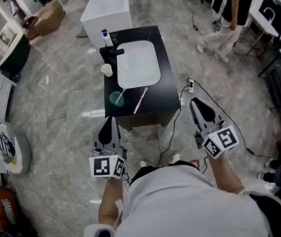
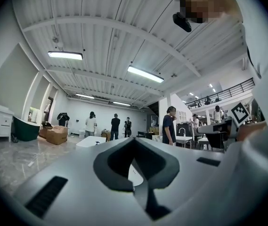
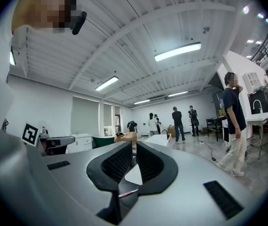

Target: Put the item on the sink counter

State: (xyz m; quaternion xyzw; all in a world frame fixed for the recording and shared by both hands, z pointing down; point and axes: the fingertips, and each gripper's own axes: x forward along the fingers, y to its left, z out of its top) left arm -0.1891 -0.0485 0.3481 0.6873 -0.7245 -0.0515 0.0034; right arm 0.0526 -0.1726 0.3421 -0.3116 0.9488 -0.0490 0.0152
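Observation:
The black sink counter (image 1: 166, 78) stands ahead of me in the head view, with a white basin (image 1: 138, 64) and a black faucet (image 1: 111, 53). On it are a blue-capped bottle (image 1: 107, 37), a white cup (image 1: 107, 69), a green cup (image 1: 116, 99) with a toothbrush in it, and a pink toothbrush (image 1: 140, 100) lying flat. My left gripper (image 1: 112, 120) (image 2: 134, 140) is shut and holds nothing, just short of the counter's near left corner. My right gripper (image 1: 196, 102) (image 3: 134, 144) is also shut with nothing in it, to the right of the counter.
A power strip (image 1: 191, 85) and its cable lie on the marble floor right of the counter. A white block (image 1: 105, 9) stands behind it, with a cardboard box (image 1: 46, 16) at far left. A person (image 1: 231, 19) walks at the upper right near desks.

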